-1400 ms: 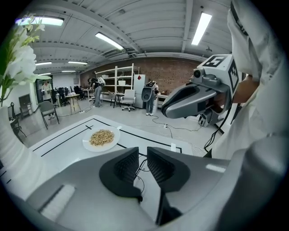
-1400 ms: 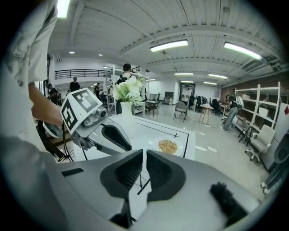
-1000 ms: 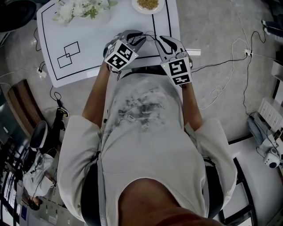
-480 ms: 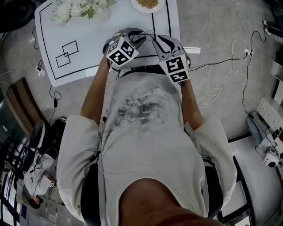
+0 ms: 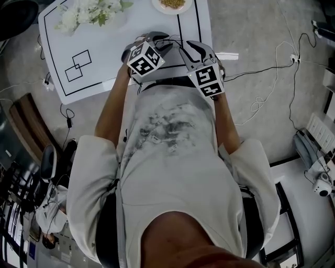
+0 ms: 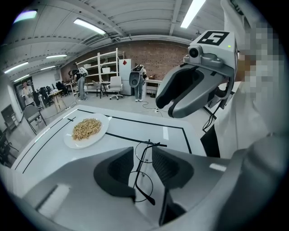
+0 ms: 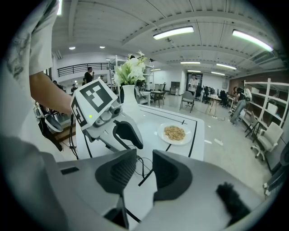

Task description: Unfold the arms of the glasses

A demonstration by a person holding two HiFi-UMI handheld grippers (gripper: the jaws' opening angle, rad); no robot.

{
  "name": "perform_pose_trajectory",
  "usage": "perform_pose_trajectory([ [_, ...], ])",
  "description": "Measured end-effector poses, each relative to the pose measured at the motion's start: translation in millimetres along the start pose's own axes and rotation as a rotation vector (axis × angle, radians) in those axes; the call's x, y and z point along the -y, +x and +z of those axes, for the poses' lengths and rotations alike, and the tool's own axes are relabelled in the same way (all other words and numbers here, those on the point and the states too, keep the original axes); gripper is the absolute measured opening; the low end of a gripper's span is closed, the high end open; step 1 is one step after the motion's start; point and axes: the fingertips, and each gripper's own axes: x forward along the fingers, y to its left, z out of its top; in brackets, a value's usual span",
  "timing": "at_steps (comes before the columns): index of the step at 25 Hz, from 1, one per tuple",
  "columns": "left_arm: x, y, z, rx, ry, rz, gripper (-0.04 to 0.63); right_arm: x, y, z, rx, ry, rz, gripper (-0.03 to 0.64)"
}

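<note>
Thin black wire glasses (image 6: 143,173) with round lenses lie on the white table (image 5: 120,47), close to its near edge. In the left gripper view they sit in the gap between the jaws of my left gripper (image 6: 143,155); the jaws have just been opening and the pads stand clear of the frame. My right gripper (image 7: 144,159) faces them from the other side. Its jaws have also just been opening, and through its gap I see one dark arm of the glasses (image 7: 145,177), untouched. In the head view both grippers (image 5: 165,44) (image 5: 186,51) hang over the glasses (image 5: 175,41).
A white plate of grains (image 6: 86,128) (image 7: 174,133) stands farther back on the table. A vase of white flowers (image 7: 128,88) (image 5: 89,13) is at the far left. Black lines mark the tabletop. Cables (image 5: 261,99) trail over the floor to the right.
The left gripper's marker cube has shifted a little farther over the table. The right gripper stays almost in place. The glasses remain between the two grippers.
</note>
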Motion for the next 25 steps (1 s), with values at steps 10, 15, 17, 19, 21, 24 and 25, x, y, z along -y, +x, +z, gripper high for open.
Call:
perform_pose_trajectory([
  [10, 0.2, 13.6, -9.4, -0.041, 0.021, -0.037, 0.143, 2.0, 2.1, -7.7, -0.022, 0.003, 0.002, 0.137],
  [15, 0.8, 17.5, -14.5, -0.051, 0.015, -0.057, 0.143, 2.3, 4.2, -9.2, -0.021, 0.005, 0.003, 0.137],
  [17, 2.1, 17.2, -13.2, -0.054, 0.011, -0.062, 0.141, 2.8, 1.4, -9.1, -0.022, 0.006, 0.004, 0.137],
  [19, 3.3, 17.2, -12.8, -0.059, 0.007, -0.069, 0.141, 3.1, -1.0, -8.6, -0.023, 0.006, 0.005, 0.137],
  [21, 3.0, 19.0, -16.3, -0.065, 0.003, -0.075, 0.140, 2.8, 0.9, -8.9, -0.023, 0.007, 0.007, 0.137],
  [24, 2.3, 22.6, -22.1, -0.071, -0.007, -0.081, 0.130, 1.8, 5.2, -12.0, -0.028, 0.009, 0.011, 0.137],
  [25, 2.4, 23.3, -22.6, -0.072, -0.010, -0.082, 0.124, 1.8, 5.3, -12.5, -0.030, 0.009, 0.013, 0.137],
])
